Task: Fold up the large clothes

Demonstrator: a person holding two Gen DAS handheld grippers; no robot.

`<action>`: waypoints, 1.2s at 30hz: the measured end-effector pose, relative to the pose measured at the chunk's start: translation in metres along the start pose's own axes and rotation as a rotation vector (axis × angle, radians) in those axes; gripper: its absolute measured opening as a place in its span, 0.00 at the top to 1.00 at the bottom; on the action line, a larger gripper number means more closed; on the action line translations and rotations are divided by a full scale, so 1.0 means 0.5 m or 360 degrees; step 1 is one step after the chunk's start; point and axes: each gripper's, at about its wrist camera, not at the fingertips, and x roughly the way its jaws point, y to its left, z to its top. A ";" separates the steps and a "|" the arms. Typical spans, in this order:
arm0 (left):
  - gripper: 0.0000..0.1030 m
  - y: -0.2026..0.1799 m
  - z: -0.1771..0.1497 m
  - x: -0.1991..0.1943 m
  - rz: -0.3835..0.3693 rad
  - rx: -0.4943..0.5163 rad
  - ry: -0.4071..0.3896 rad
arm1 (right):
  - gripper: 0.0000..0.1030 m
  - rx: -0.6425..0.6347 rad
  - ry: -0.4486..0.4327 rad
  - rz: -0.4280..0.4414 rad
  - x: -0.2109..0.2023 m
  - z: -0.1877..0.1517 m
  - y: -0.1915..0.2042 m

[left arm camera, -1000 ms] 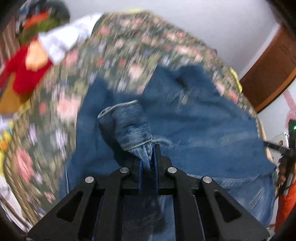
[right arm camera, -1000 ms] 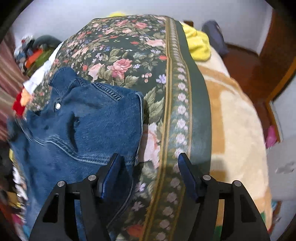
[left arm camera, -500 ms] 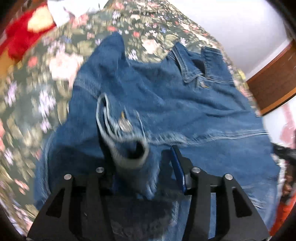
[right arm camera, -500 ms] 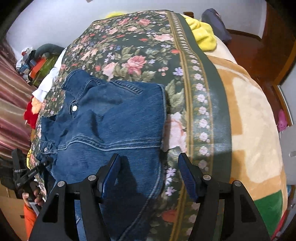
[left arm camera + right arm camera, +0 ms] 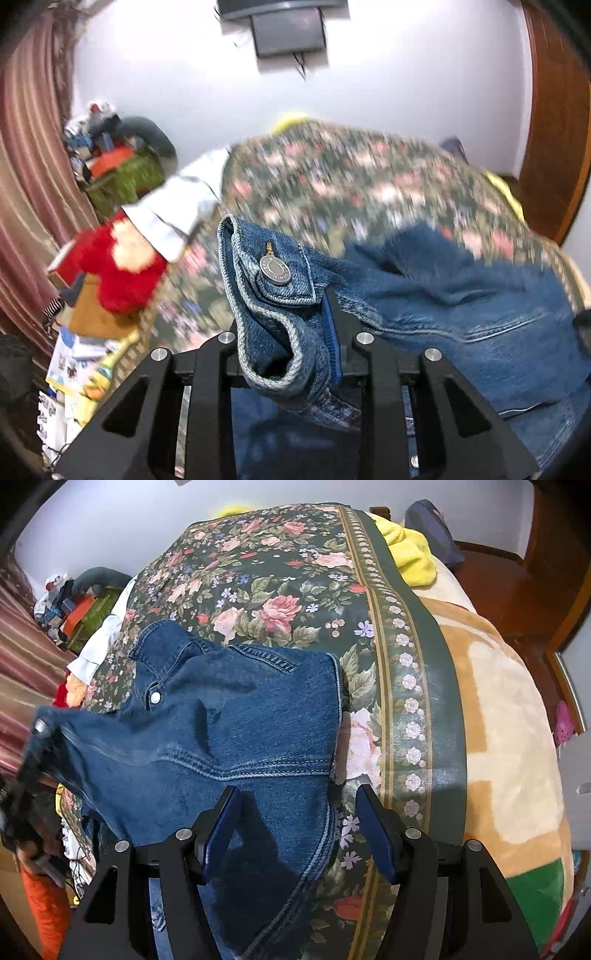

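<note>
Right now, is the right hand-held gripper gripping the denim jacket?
No: the right hand-held gripper is open, its fingers spread apart above the denim jacket, clamping no cloth.

The left gripper (image 5: 291, 332) is clamped on a sleeve cuff (image 5: 266, 295) of the denim jacket (image 5: 461, 295); the cuff bulges up between the black fingers, its metal snap button (image 5: 274, 270) facing the camera. A blue pad (image 5: 331, 343) on the right finger presses against the cloth. The rest of the jacket trails off to the right and lies rumpled on the floral bedspread (image 5: 351, 177), which is blurred. Beyond the bed's left edge sit a red plush toy (image 5: 118, 273), a white cloth (image 5: 181, 206) and a heap of clutter (image 5: 110, 158) beside a striped curtain (image 5: 26, 184). On the white wall hangs a dark box (image 5: 288, 33).
</note>
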 end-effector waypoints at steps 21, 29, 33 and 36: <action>0.23 0.166 -0.189 0.089 -0.0025 -0.0208 0.0601 | 0.38 -0.0009 0.0012 0.0057 0.010 -0.022 -0.007; 0.17 0.239 -0.096 0.163 -0.0164 -0.0323 0.0609 | 0.38 -0.0027 -0.0033 0.0055 0.023 0.024 -0.003; 0.17 0.221 -0.076 0.258 -0.0269 -0.0344 0.0713 | 0.38 0.0037 0.0000 0.0123 0.053 0.060 -0.012; 0.17 0.194 -0.070 0.313 -0.0279 -0.0274 0.0732 | 0.38 -0.0009 0.0020 0.0137 0.075 0.086 -0.006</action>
